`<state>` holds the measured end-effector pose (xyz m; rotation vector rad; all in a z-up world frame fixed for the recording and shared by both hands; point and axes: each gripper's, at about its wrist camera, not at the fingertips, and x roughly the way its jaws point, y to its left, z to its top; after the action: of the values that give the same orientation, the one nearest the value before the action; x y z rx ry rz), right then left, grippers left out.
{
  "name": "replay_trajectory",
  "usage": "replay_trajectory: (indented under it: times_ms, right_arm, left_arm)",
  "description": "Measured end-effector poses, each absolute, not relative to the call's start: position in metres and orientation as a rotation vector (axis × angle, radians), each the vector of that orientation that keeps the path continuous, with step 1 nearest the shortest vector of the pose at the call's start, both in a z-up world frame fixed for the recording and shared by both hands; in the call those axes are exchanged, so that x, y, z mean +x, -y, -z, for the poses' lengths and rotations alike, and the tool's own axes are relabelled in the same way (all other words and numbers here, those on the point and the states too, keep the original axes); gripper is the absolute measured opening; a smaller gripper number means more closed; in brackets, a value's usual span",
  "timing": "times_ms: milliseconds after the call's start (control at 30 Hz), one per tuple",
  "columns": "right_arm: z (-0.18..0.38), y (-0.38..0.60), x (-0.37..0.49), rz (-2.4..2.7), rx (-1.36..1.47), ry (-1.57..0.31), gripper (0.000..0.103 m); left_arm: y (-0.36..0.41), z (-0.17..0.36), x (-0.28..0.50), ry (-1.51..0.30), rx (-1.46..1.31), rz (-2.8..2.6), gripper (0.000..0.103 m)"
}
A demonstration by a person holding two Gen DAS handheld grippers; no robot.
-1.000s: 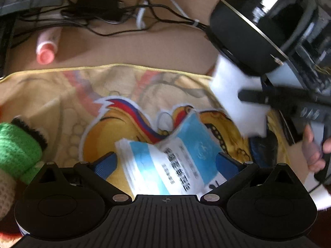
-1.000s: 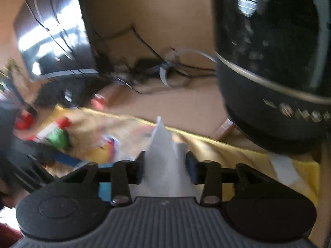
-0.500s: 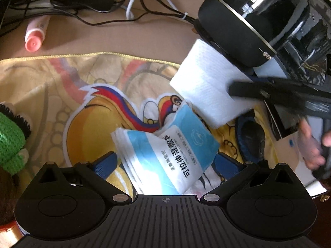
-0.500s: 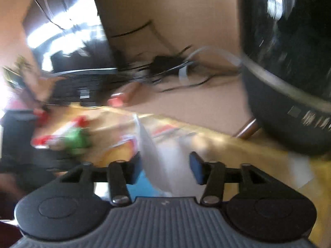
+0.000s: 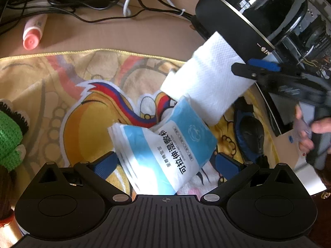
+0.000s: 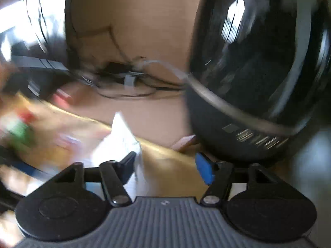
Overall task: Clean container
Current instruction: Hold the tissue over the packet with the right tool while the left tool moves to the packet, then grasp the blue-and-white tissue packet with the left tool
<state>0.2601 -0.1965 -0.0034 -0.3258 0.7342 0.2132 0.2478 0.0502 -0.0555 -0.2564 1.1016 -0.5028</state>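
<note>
A glossy black round container [image 5: 248,10] stands at the back right of the desk; it fills the right of the right wrist view [image 6: 258,72]. My right gripper [image 6: 165,167] is open just in front of it, with a white paper tissue [image 6: 120,140] lying against its left finger only. In the left wrist view the same tissue [image 5: 206,82] hangs off the right gripper [image 5: 254,68] above the mat. My left gripper [image 5: 164,164] is open low over a blue-and-white wipe packet [image 5: 165,150] that lies between its fingers.
A cartoon-print cloth mat [image 5: 82,86] covers the desk. Black and white cables [image 5: 103,0] and a pink-capped tube [image 5: 31,33] lie behind it. A green knitted toy [image 5: 10,136] is at the left, a black-and-blue object [image 5: 250,136] at the right. A hand [image 5: 306,128] holds the right gripper.
The right gripper's jaws have opened from shut on the tissue to wide apart. The tissue has swung left and down toward the wipe packet. The left gripper stays open.
</note>
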Motion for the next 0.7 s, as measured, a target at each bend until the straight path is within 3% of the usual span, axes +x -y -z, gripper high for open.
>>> replay_trajectory:
  times_ms: [67,200,267,400,533,567,600,667,700]
  right_arm:
    - [0.003,0.201,0.263,-0.197,-0.350,-0.738,0.074]
    - [0.001,0.219,0.272,-0.389,-0.079,-0.838,0.082]
    - [0.008,0.219,0.277,-0.470,0.018,-0.875,0.082]
    - [0.037,0.202,0.295,-0.570,0.180,-1.049,0.061]
    - [0.069,0.188,0.308,-0.590,0.336,-1.222,0.056]
    - [0.070,0.184,0.310,-0.606,0.348,-1.220,0.047]
    - [0.070,0.181,0.312,-0.624,0.358,-1.215,0.028]
    - [0.064,0.174,0.309,-0.672,0.335,-1.143,0.021]
    - [0.058,0.172,0.305,-0.696,0.314,-1.092,0.011]
  left_arm:
    - [-0.050,0.056,0.248,-1.101,-0.262,0.505,0.103]
    - [-0.053,0.057,0.253,-1.102,-0.303,0.524,0.103]
    - [-0.056,0.059,0.257,-1.104,-0.331,0.537,0.103]
    - [-0.066,0.062,0.267,-1.123,-0.432,0.564,0.103]
    - [-0.070,0.057,0.264,-1.085,-0.441,0.606,0.103]
    - [-0.069,0.054,0.261,-1.061,-0.416,0.612,0.103]
    - [-0.068,0.050,0.258,-1.038,-0.392,0.619,0.103]
    - [-0.066,0.043,0.252,-0.991,-0.344,0.631,0.103]
    - [-0.065,0.040,0.249,-0.968,-0.320,0.637,0.103]
